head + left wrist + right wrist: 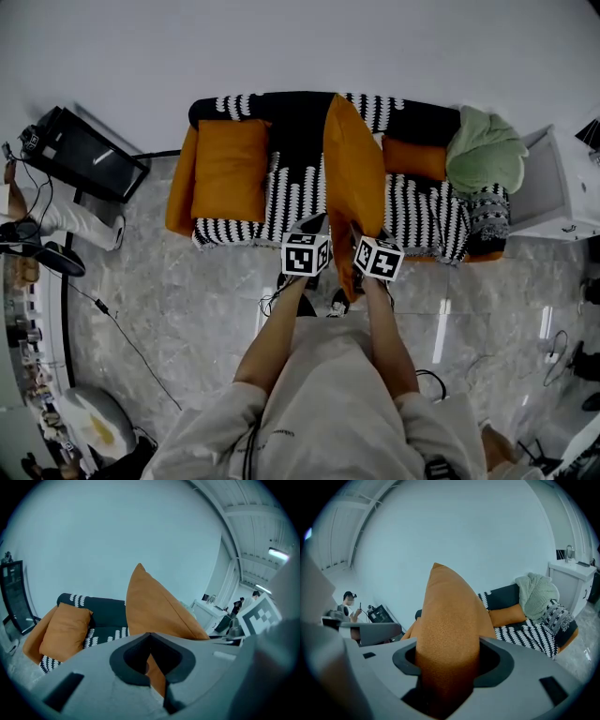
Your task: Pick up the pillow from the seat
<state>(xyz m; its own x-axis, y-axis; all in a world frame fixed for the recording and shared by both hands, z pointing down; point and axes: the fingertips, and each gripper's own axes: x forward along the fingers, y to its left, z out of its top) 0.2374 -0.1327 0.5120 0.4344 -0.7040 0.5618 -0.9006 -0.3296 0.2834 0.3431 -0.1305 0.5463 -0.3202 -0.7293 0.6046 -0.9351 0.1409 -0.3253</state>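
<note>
Pale glossy stone floor (187, 281) below, plain white wall (281, 47) at the far side. Against that wall, long sofa with black-and-white zigzag cover and orange ends (291, 187).

Over the middle of the seat, large square orange fabric pillow (354, 178), turned up on edge, far corner toward the backrest, near end out past the seat's front edge. Whether its underside touches the seat: cannot tell.

Left tool (315, 223) at the pillow's near left side; jaws drawn narrow, pinching a thin edge of the orange fabric. Right tool (362, 231) just beside it on the right; jaws halfway apart and filled by a thick fold of the same pillow, pads pressed into it. Both tools close together, angled down toward the sofa, marker cubes uppermost.

On the left end of the seat, second flat orange pillow (230, 169), lying well apart from the held one. On the right, small orange cushion (412, 157) leaning on the backrest, touching a crumpled pale green blanket (483, 150) heaped on the right end. White cabinet (553, 187) just right of the sofa; black flat screen (84, 155) on the floor at far left.
</note>
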